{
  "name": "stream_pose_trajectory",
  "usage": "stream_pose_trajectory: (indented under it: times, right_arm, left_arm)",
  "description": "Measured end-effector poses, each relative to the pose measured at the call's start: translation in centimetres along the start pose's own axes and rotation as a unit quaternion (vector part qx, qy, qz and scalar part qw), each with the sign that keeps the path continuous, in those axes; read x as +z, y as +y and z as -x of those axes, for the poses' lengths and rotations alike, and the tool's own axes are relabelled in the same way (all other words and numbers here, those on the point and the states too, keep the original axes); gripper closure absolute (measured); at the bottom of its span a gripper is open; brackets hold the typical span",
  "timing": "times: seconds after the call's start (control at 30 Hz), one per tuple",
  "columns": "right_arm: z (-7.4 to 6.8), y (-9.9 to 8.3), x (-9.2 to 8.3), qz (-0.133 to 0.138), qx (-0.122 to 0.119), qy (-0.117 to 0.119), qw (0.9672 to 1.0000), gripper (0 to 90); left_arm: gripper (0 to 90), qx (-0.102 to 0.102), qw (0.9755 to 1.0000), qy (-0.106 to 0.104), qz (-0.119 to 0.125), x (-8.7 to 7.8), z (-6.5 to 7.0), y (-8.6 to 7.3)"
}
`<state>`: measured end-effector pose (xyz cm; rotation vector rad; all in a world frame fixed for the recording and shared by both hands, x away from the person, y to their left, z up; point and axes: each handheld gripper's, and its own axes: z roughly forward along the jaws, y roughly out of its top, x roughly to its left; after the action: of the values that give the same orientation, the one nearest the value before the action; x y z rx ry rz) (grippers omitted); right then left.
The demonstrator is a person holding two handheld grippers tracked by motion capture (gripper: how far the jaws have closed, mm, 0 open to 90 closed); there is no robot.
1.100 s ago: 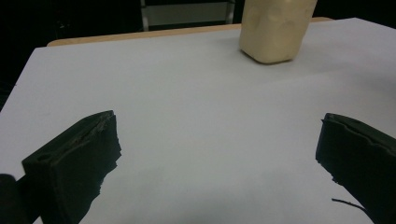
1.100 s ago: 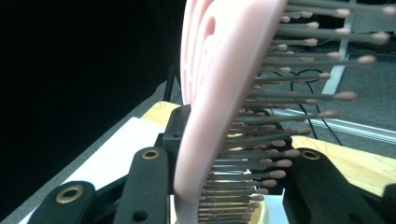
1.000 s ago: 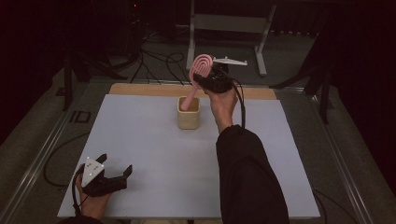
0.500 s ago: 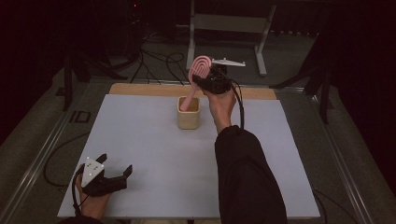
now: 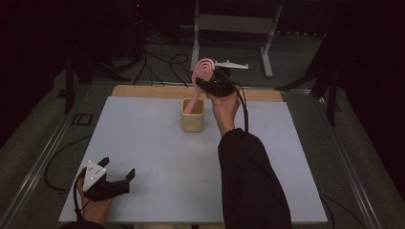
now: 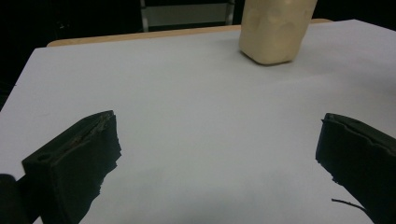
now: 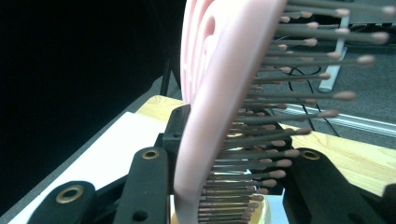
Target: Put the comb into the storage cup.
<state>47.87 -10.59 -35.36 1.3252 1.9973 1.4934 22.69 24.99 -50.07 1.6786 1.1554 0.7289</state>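
Observation:
A pink hairbrush (image 5: 204, 69) stands tilted with its handle down inside a beige cup (image 5: 193, 116) near the back middle of the white table top (image 5: 143, 143). My right gripper (image 5: 204, 84) is shut on the brush just below its head, above the cup. In the right gripper view the brush (image 7: 219, 93) and its bristles sit between the two black jaws of the right gripper (image 7: 224, 186). My left gripper (image 5: 117, 167) rests open at the front left corner of the table, with nothing between its fingers. In the left gripper view, the cup (image 6: 275, 28) stands beyond the left gripper (image 6: 217, 154).
A wooden strip (image 5: 143, 90) runs along the table's far edge. Behind it stand a metal frame (image 5: 229, 24) and loose cables (image 5: 162, 59) on the floor. A dark sleeve (image 5: 248, 181) crosses the right half of the table.

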Motion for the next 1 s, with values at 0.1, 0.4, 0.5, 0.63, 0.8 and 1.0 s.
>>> stream_pose_trajectory:
  times: [0.1, 0.4, 0.5, 0.63, 0.8, 1.0]
  right_arm:
    - [0.1, 0.0, 0.1, 0.001, 0.001, 0.0, 1.0, 63.6]
    - [0.2, -0.2, 0.3, 0.0, 0.003, -0.001, 1.0, 63.6]
    - [0.2, -0.3, 0.4, -0.001, 0.006, -0.001, 1.0, 63.6]
    - [0.3, -0.5, 0.5, -0.002, 0.006, 0.0, 1.0, 63.6]
    - [0.2, -0.8, 0.8, -0.006, 0.007, 0.001, 1.0, 63.6]
    - [0.1, -1.1, 1.1, -0.012, 0.006, 0.003, 0.9999, 63.6]
  left_arm:
    - [0.0, 0.001, 1.0, 0.0, -0.001, 0.0, 0.0, 0.0]
    - [0.0, 0.0, 1.0, -0.001, -0.001, 0.1, 0.0, 0.0]
    - [0.0, -0.001, 1.0, -0.002, -0.001, 0.1, 0.0, 0.0]
    - [0.0, 0.0, 1.0, -0.001, -0.001, 0.1, 0.0, 0.0]
    - [0.0, 0.001, 1.0, -0.001, -0.001, 0.0, 0.0, 0.0]
    - [0.0, 0.0, 1.0, -0.001, -0.002, 0.0, 0.0, 0.0]
